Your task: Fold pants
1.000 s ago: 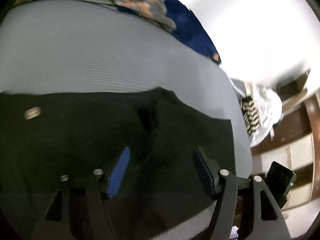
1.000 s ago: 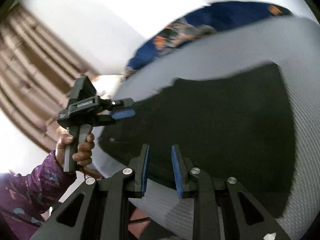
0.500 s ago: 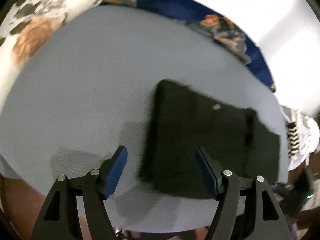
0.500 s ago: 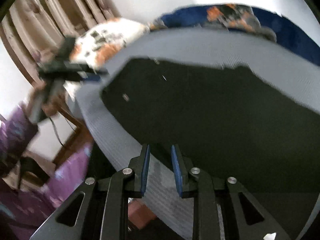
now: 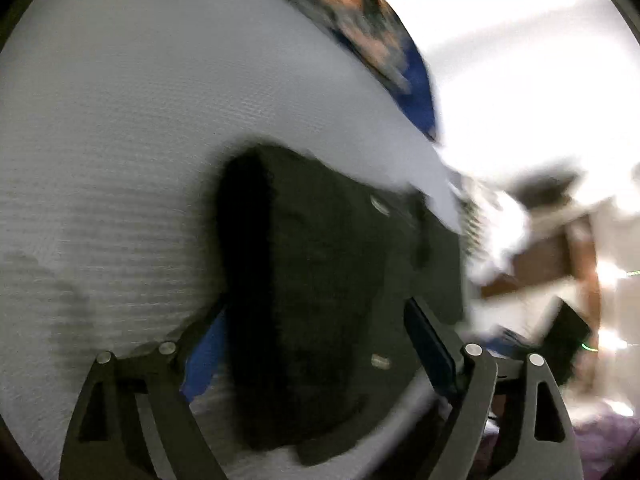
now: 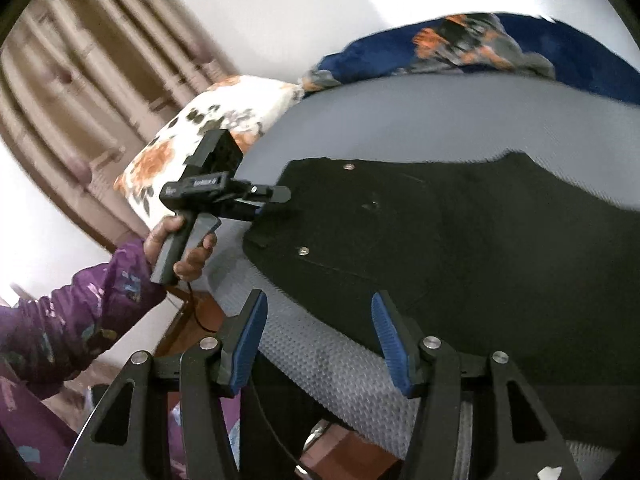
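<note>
A grey textured mattress (image 6: 420, 120) carries the black pants (image 6: 460, 248), which lie flat and folded near its front edge, metal buttons showing at the waist end. The left gripper (image 5: 316, 344) has just been opening and its blue fingers (image 5: 430, 344) stand wide apart, straddling the waist end of the pants without pressing it. The right gripper (image 6: 318, 340), likewise just opened, has fingers apart over the mattress edge, nothing clamped; a floral pillow (image 6: 208, 120) and blue blanket (image 6: 520, 48) lie beyond.

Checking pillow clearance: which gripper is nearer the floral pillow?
Left. The left gripper is beside the floral pillow, over the pants edge. The right gripper is nearer the bed's front edge.
</note>
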The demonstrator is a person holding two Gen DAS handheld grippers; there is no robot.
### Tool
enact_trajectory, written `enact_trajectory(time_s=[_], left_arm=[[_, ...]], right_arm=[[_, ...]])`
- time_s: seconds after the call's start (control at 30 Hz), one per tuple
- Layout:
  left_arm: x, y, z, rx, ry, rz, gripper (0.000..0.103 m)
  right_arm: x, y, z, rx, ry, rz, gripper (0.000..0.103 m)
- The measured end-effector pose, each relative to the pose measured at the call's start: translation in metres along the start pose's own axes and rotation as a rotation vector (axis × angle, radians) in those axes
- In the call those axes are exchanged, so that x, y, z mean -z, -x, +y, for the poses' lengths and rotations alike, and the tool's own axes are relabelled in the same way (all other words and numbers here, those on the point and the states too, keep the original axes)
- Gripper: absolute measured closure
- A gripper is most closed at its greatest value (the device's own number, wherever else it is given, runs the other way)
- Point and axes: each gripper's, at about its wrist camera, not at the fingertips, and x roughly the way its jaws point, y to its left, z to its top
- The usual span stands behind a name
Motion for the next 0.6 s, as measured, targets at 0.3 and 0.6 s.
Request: enact_trajectory(time_s=[0.3,0.6], left_arm=[[0.009,-0.015,-0.035,-0.077,-0.091,-0.043,0.077],[0.021,0.002,-0.116,-0.113,-0.093,-0.13,0.082]], right_arm=[[-0.003,0.008,-0.023,-0.026,-0.122,-0.054,0.049],[0.004,0.029,-0.043,-0.043,-0.149,-0.118,0.049]])
